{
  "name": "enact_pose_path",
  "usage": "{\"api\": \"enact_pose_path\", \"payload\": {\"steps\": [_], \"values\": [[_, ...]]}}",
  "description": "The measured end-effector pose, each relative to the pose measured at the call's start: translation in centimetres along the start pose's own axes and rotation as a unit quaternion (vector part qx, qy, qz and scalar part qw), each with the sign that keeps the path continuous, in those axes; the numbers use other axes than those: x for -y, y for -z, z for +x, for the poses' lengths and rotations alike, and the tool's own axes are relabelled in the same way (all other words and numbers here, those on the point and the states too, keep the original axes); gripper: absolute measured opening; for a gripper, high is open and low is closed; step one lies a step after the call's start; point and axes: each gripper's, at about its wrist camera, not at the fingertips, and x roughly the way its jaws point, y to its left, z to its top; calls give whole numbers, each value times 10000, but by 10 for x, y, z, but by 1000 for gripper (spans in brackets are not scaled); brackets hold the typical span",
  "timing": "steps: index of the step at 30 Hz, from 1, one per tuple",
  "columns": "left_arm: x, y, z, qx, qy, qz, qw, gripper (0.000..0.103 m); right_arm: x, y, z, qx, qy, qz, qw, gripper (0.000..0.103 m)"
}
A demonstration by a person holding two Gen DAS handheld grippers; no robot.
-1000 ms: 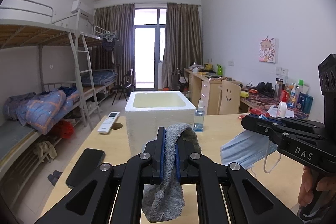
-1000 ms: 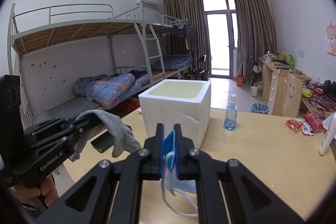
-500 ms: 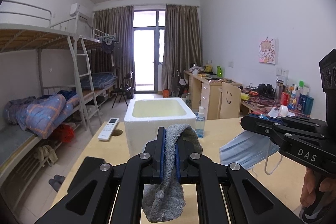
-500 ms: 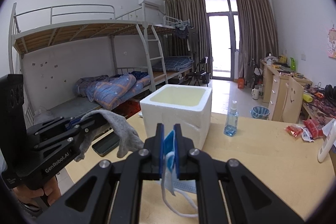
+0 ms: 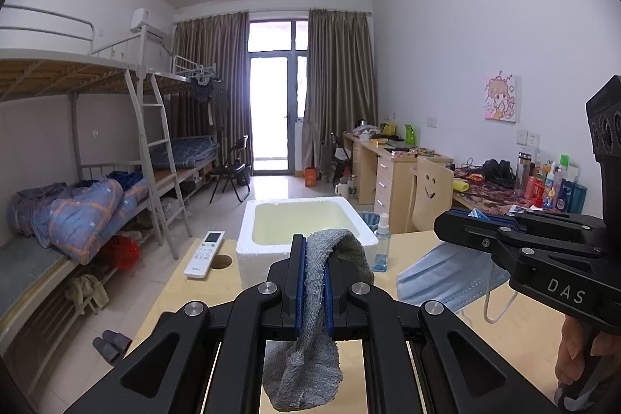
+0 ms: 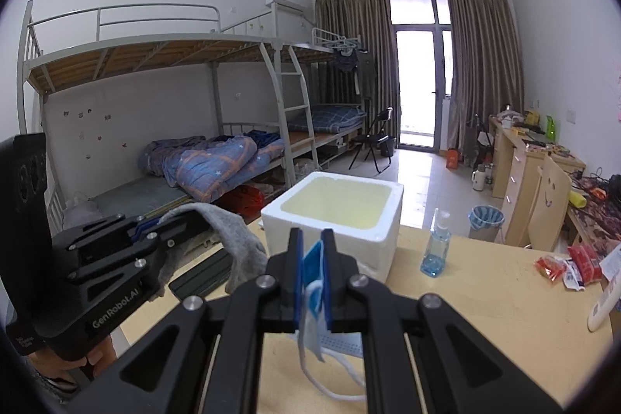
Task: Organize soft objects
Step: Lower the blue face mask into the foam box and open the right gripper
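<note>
Left gripper (image 5: 310, 258): fingers pinching a nubbly grey sock (image 5: 310, 348), which droops limp above the pale wooden surface (image 5: 202, 291). Right gripper (image 6: 311, 251): fingers pinching a pleated blue face mask (image 6: 341, 338), ear loops dangling. Both are held aloft, short of the white foam box (image 6: 333, 239), square-rimmed and open-topped. A spray bottle (image 6: 436, 251) stands beside it; bare surface lies rightward.

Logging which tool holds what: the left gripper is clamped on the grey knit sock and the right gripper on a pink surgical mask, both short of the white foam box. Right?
Not quite: the mask is light blue, not pink. The right wrist view shows the right gripper shut on the light blue surgical mask. The left gripper does clamp the grey knit sock, both short of the white foam box.
</note>
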Motion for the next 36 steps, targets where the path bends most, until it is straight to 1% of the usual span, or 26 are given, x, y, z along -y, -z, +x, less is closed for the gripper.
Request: {"api": "enact_pose_path", "payload": {"steps": [8,15,24,29,36], "values": [[-5,-9,18,-45,5,28,10000,8,3,-11,13,-48,-28,-49,10000,11],[-5,-17,30,-46,-24,53,10000,8,1,-26,20,4,20,-216,9998,11],[-8,-36,43,31,-86,114,9999,8,2,-43,32,80,-64,-332,9994,11],[-11,-40,47,58,-88,112,9999,8,5,-47,40,89,-67,-347,9993,11],[-22,-44,65,4,-158,58,9999,8,9,-51,54,73,-78,-403,9991,11]]}}
